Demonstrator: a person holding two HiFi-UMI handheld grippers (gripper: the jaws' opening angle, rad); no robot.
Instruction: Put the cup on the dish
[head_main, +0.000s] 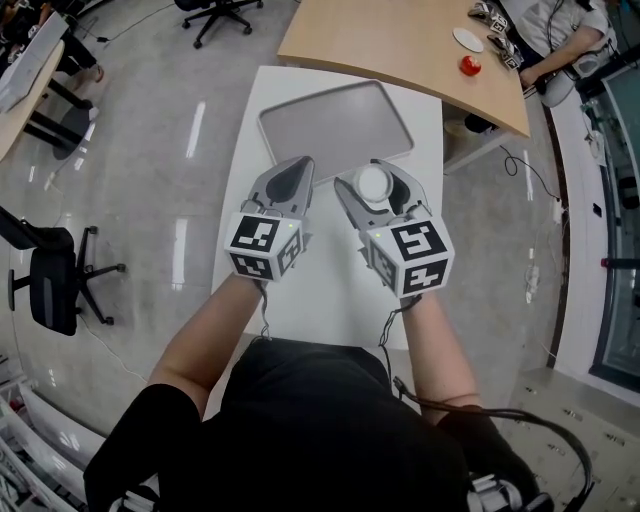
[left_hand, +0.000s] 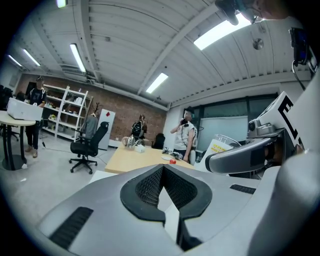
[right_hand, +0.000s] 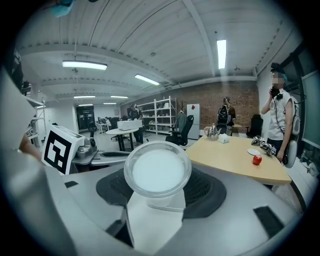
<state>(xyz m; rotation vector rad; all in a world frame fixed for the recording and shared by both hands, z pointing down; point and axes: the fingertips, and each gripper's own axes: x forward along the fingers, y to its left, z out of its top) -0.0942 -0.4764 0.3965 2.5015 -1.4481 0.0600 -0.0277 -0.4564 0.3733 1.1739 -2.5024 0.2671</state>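
While the right gripper (head_main: 372, 180) grips the cup (head_main: 373, 184) between its jaws, the cup stands upright: its long axis runs about vertical and its round rim faces up toward the head camera. From the right gripper view the rim is a thick, clear ring around a milky white inside, with a paler, narrower body below it, pinched between the dark jaw pads. The cup sits over the white table (head_main: 330, 290), just short of the near edge of the dish (head_main: 335, 125), a gray rectangular tray with rounded corners, and does not touch it. Beside the right gripper, the left gripper (head_main: 297, 172) has its jaws closed together, with nothing between them.
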